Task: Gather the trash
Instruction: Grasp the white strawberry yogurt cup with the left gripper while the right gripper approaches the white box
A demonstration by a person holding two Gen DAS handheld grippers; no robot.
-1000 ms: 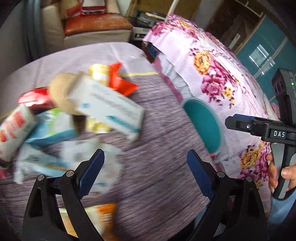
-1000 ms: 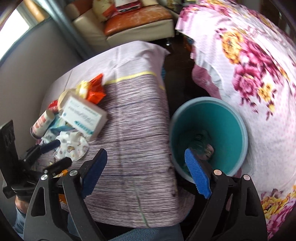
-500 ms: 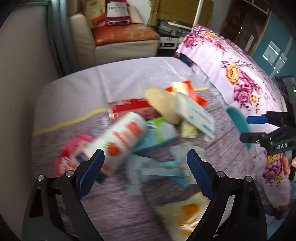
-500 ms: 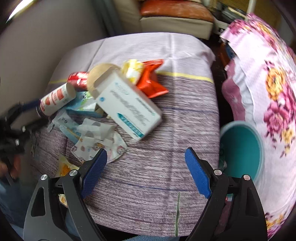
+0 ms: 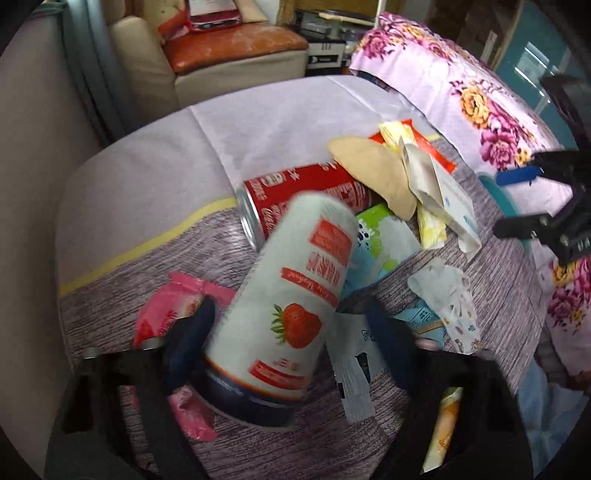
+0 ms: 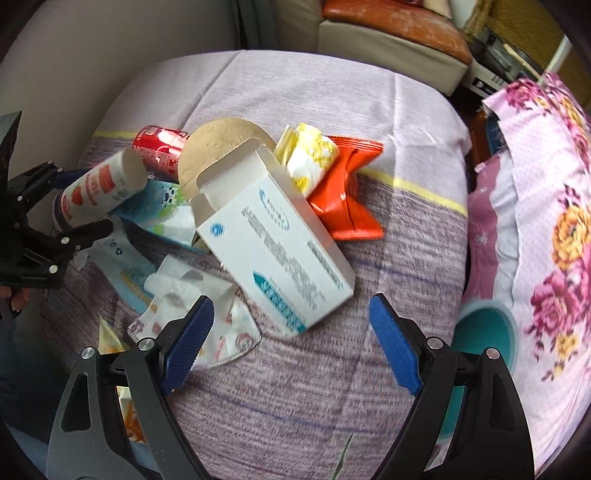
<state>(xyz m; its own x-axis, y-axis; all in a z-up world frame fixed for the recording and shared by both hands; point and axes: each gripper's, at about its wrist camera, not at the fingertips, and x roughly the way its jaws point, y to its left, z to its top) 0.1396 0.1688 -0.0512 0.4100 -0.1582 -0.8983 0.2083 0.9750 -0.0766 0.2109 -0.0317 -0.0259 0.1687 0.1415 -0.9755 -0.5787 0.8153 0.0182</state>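
Purple woven cloth covers the bench, litter heaped at its left half.
Left gripper is closing round the strawberry bottle, pads apart from it; right gripper gapes empty near a white box. Teal bin stands off the right edge, beside a floral bed; a sofa lies beyond.

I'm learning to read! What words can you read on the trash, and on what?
"Coca": script on the red can, the rest hidden.
Strawberry bottle: red labels too blurred to read.
White box: print too blurred to read.
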